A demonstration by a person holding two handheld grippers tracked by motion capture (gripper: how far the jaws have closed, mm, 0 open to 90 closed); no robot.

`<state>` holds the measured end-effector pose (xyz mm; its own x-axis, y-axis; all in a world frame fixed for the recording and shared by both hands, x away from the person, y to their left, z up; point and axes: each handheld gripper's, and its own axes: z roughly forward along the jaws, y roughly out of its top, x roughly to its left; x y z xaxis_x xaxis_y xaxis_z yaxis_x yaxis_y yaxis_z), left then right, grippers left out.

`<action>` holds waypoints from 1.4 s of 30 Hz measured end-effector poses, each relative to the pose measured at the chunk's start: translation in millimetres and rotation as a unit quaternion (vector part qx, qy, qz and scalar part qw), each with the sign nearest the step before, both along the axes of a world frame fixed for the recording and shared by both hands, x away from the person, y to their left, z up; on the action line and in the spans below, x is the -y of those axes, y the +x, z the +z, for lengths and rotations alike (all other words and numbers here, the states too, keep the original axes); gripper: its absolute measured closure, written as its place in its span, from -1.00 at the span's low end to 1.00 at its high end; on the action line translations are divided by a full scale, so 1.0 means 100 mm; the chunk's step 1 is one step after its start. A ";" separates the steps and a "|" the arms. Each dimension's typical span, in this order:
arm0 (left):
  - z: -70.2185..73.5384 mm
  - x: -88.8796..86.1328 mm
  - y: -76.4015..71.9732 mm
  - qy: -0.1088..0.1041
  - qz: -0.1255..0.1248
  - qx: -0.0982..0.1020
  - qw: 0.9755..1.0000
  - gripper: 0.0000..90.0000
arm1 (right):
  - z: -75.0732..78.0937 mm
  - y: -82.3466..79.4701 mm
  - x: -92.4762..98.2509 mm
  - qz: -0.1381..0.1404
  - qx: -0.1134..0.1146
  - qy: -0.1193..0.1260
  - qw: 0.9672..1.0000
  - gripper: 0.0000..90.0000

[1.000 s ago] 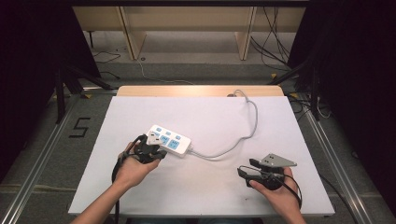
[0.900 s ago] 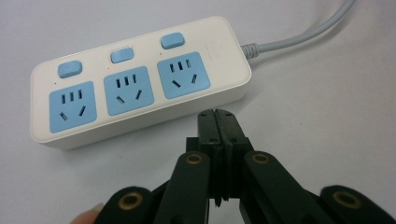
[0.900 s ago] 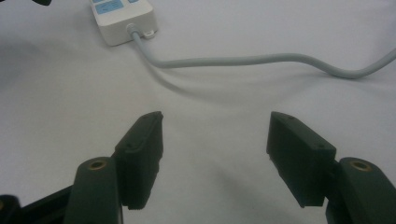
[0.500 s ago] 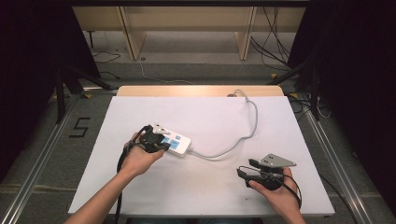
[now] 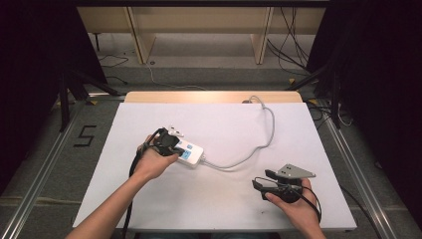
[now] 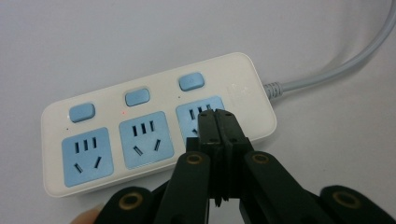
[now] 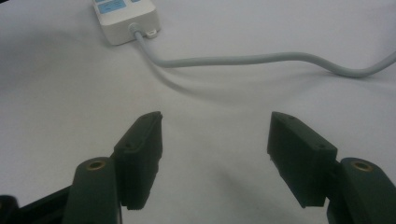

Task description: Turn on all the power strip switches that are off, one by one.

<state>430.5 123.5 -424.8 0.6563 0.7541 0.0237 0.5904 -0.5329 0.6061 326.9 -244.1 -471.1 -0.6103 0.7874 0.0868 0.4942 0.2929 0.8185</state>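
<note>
- White table [image 5: 214, 209] carries everything, both grippers over it.
- Power strip [image 6: 159, 126] lies directly under the left gripper [image 6: 215, 114], whose clenched jaws hide part of its third socket.
- Grey cord [image 7: 261, 59] runs ahead of the right gripper [image 7: 215, 122], jaws released, empty.

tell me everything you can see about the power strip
The power strip is a white, plastic-looking block with rounded corners, lying flat on the white table. It has three blue sockets in a row, each with a blue button beside it; a small red light glows near the middle button. A grey cable leaves one end and curves toward the table's far edge. The left tool, jaws shut, sits over the socket nearest the cable; whether it touches is unclear.
</note>
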 end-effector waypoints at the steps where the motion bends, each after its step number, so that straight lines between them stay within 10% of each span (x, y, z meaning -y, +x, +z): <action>1: 0.00 0.00 0.01 0.003 -0.001 -0.001 1.000 0.99 | 0.00 0.00 0.00 0.000 0.000 0.000 1.000 -0.19; 42: -0.08 0.34 0.50 0.042 0.004 -0.032 0.999 0.99 | -0.01 0.01 0.00 0.002 -0.003 0.001 1.000 -0.19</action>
<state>480.7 90.0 -432.7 0.6522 0.7567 0.0453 0.6316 -0.5754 0.5196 327.7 -243.9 -472.2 -0.6121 0.7853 0.0926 0.4988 0.2926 0.8158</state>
